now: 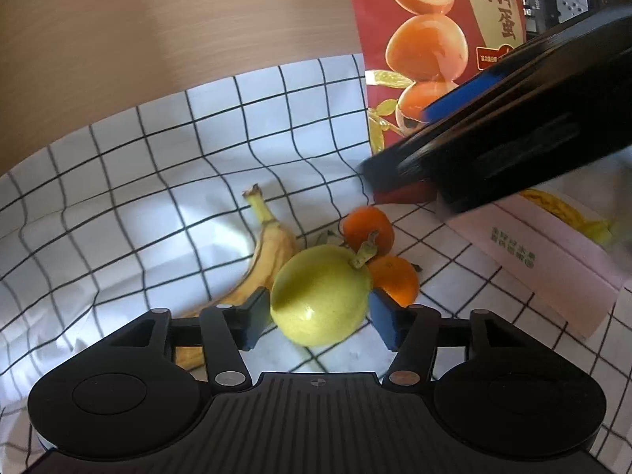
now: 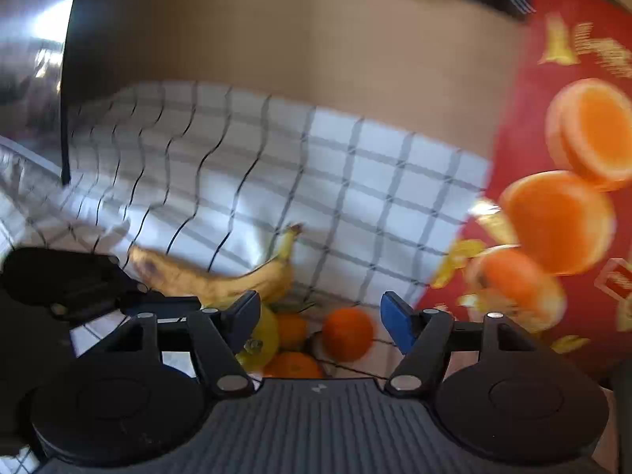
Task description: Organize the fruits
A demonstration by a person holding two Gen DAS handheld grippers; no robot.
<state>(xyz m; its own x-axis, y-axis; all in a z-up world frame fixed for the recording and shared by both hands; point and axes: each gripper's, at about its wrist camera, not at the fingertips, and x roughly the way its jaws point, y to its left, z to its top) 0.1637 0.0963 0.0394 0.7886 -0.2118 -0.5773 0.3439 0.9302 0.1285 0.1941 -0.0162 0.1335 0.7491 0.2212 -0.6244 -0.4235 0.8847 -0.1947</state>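
White cloth with a black grid covers the work surface and rises in folds against a tan wood-grain wall at the far side. On it, in the left wrist view, a round yellow-green pear-like fruit lies between the two pads of the left gripper. Its short stem points up and to the far right, toward the oranges. The jaws stand spread; the left pad sits right at the fruit's skin and the right pad just beside it, so whether either presses cannot be told.

Just left of it lies a spotted yellow banana. Its long axis runs from the near left to the far side, with the stem end pointing away toward the wall, and its near end passes under the gripper's left finger. Two small oranges lie touching the fruit's far right side, one behind the other.

A red printed bag showing orange halves stands upright at the far right. Near it a pale pink carton lies on the cloth with something yellow in it.

The right gripper hangs in front of the bag, above the oranges. Its jaws are spread and pinch nothing; that view is blurred, with the oranges showing in the gap below.
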